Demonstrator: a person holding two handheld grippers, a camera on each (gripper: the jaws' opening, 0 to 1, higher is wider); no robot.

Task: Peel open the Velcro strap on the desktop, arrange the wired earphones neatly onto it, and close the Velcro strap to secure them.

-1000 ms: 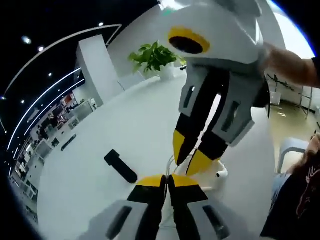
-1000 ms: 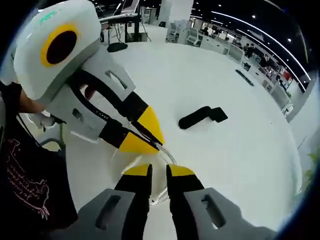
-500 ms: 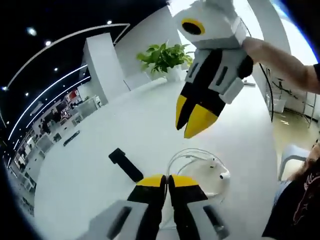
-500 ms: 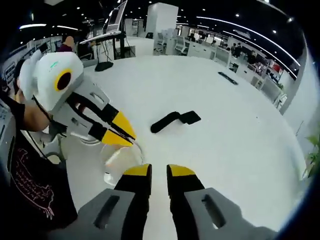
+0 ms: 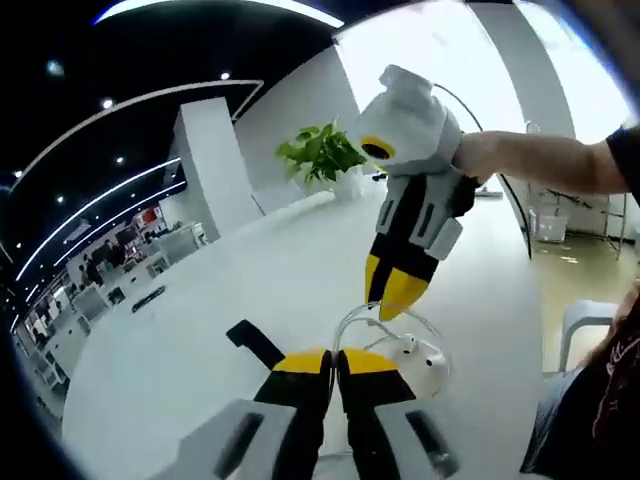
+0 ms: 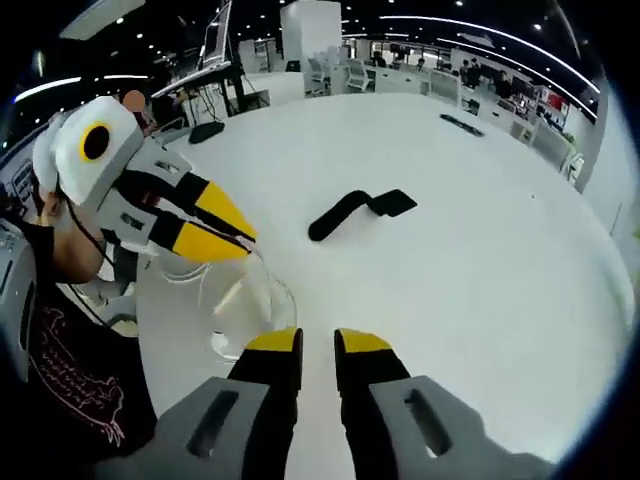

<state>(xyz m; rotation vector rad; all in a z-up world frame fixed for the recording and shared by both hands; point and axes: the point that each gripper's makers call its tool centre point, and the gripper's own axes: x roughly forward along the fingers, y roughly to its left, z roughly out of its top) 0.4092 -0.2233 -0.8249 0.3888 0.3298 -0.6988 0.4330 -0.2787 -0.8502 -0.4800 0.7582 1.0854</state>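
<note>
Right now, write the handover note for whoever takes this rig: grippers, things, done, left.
Left gripper: jaws shut, pinching the earphone cable, raised off the table.
Right gripper: jaws nearly together, above the earphones; whether it grips is unclear.
Wired earphones: loosely looped, partly on the white table.
Velcro strap: lies apart from the earphones, unopened as far as can be seen.
Done: cable gathered into loops.
Left: peel the strap open, lay the coil on it, close it.
</note>
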